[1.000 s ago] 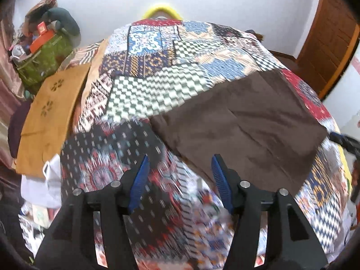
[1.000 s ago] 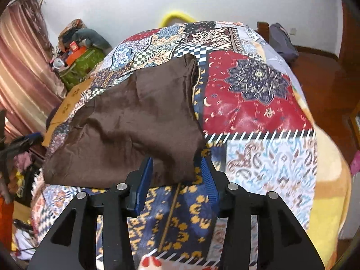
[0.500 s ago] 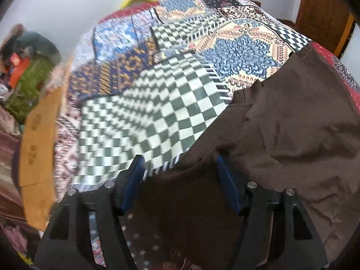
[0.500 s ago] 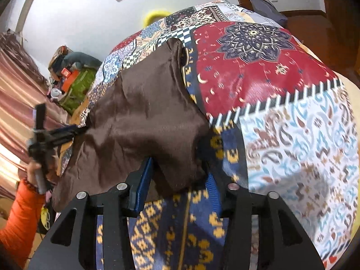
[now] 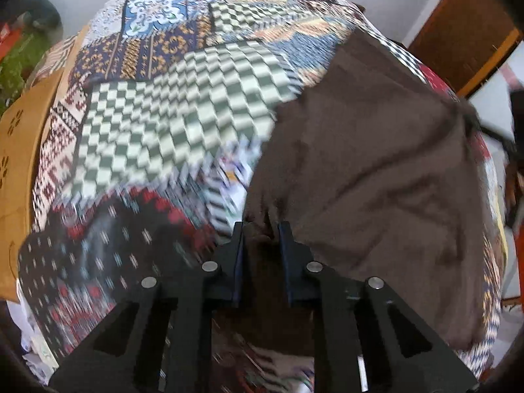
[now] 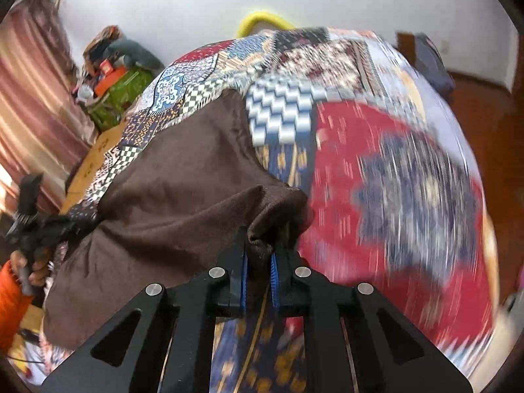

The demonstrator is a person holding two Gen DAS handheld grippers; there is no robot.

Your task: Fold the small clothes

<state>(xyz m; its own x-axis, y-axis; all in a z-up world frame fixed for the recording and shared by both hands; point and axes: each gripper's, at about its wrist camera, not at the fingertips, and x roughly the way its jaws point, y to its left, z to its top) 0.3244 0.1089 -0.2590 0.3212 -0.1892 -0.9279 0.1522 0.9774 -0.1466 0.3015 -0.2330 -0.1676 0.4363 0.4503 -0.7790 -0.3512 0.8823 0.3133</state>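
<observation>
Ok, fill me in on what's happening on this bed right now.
A person is folding a brown garment on a bed covered by a patchwork bedspread, using a handheld gripper in each hand. The left gripper is clamped on one corner of the cloth, and the right gripper is clamped on another bunched corner. The fabric between them is pulled up into creases, with the rest draped on the bedspread. Both views are motion-blurred, so a fold looks to be under way, not finished.
</observation>
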